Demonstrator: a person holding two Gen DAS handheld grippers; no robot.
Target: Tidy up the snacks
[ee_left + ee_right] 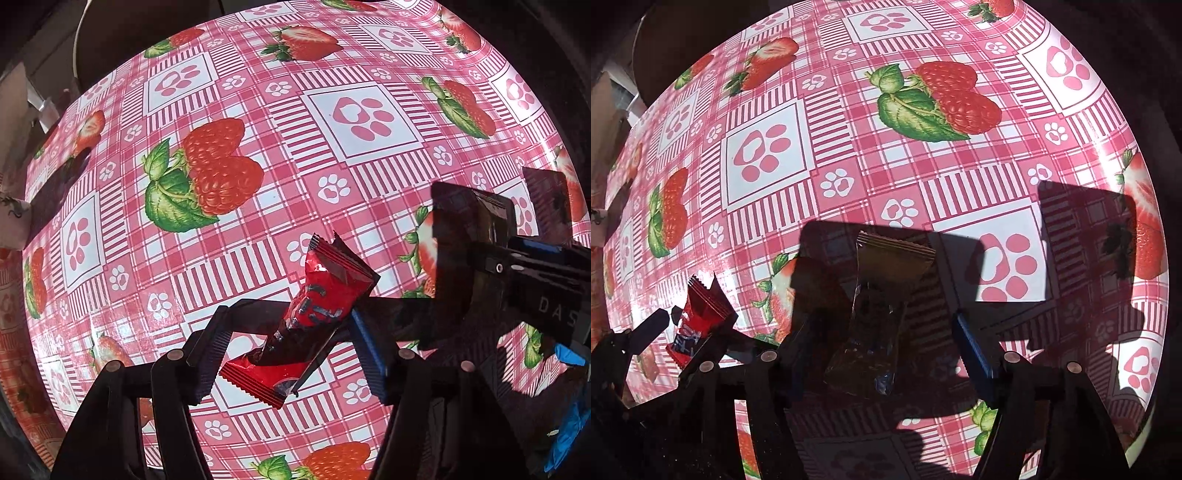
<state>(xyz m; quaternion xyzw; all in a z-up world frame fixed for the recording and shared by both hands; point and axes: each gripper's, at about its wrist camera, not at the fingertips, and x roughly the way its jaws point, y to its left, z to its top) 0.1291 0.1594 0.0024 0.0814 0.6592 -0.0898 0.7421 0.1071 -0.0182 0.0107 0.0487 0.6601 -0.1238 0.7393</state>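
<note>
crinkly red foil snack packet (317, 314) between wide-spread left tongs (291, 354), clear packet (879, 314) between wide-spread right tongs (882, 354)

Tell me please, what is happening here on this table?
A person is sorting snacks with two handheld grippers over a strawberry-print tablecloth. The red snack packet sits between the open fingers of the left gripper, not clamped. A gold snack packet, in shadow, lies between the open fingers of the right gripper. Whether either packet is lifted off the cloth is not clear.
</note>
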